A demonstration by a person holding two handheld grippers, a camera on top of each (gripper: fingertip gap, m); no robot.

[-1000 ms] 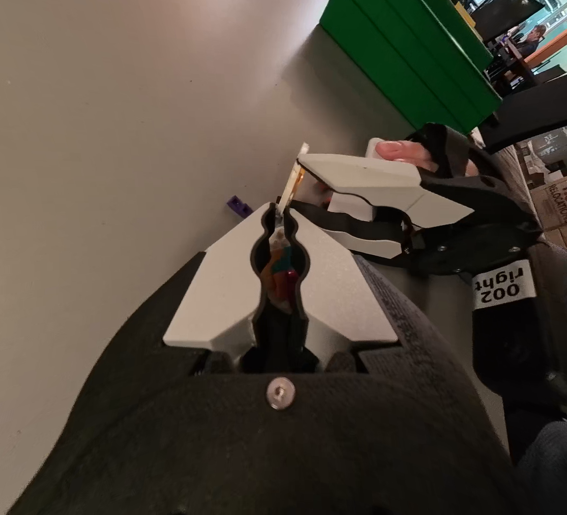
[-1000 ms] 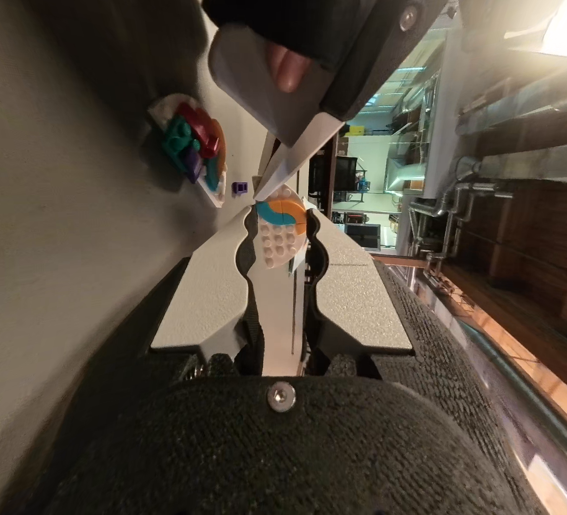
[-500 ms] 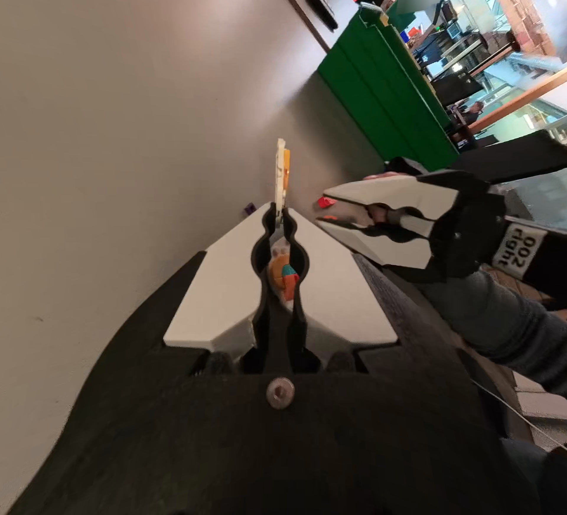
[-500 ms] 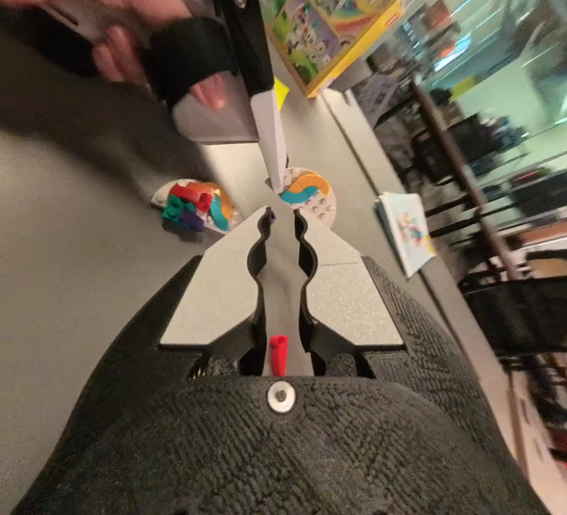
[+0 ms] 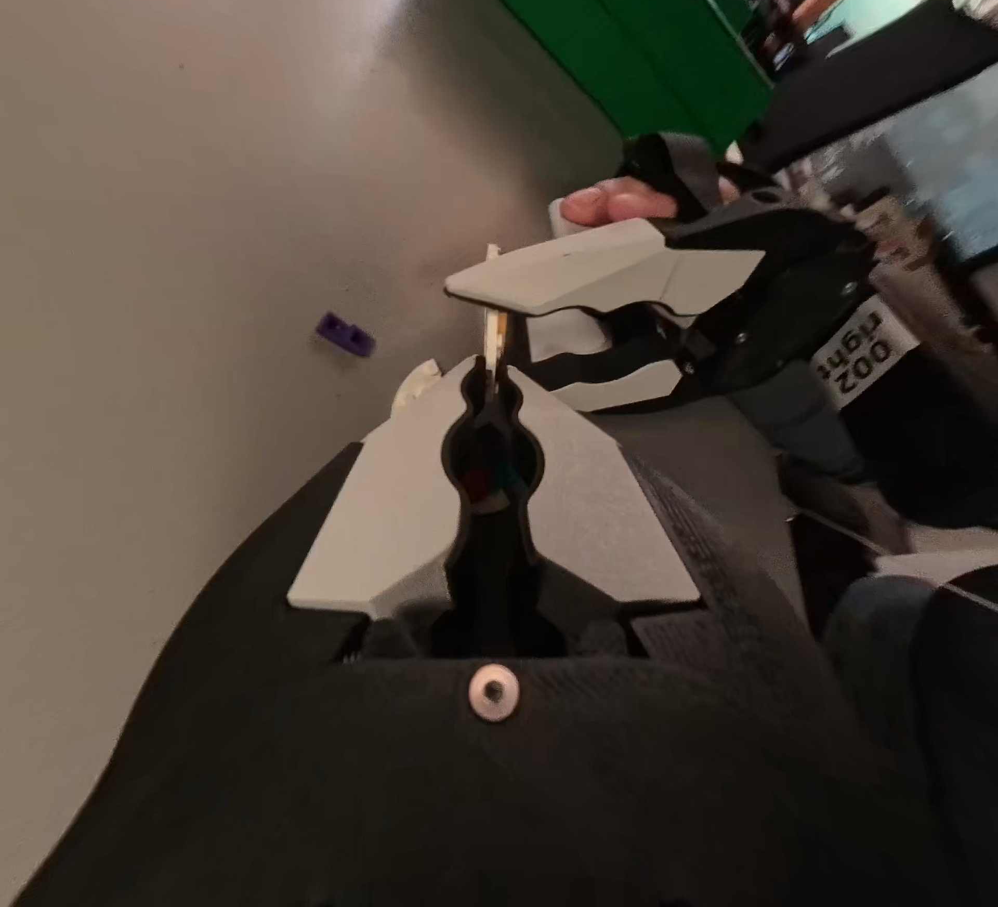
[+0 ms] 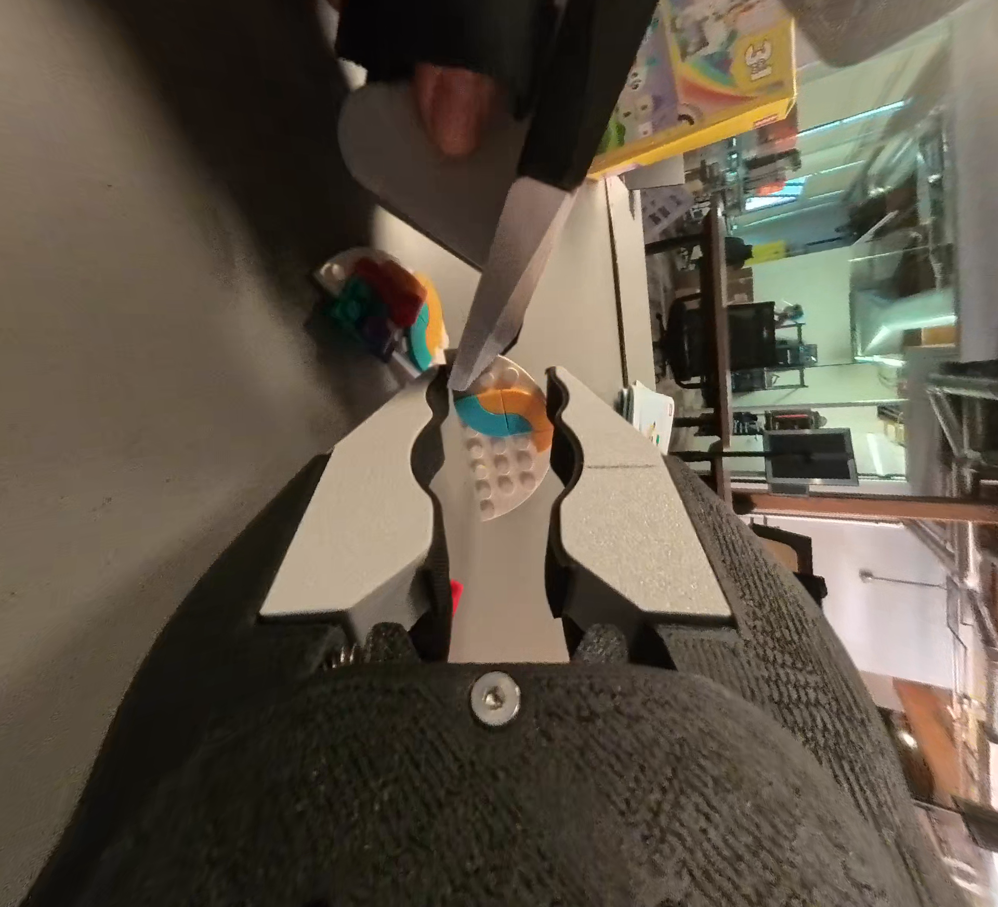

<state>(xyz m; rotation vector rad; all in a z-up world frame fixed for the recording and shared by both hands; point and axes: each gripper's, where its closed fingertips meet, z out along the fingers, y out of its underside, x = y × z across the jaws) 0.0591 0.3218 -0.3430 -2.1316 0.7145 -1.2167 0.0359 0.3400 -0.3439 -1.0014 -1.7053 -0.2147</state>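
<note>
White round studded plate (image 6: pixel 505 454) with teal and orange arcs clamped by its edge in the left gripper (image 5: pixel 492 378) jaws, right gripper (image 6: pixel 497 384) jaws apart either side of it, purple brick (image 5: pixel 344 335) on grey surface (image 5: pixel 189 179) beyond, second plate of coloured bricks (image 6: pixel 386 311) nearby.

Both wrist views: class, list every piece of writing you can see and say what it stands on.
White label on the right gripper: dark print, not quoted here.
Yellow cardboard box: coloured print, not quoted.
White booklet: print too small to read.
</note>
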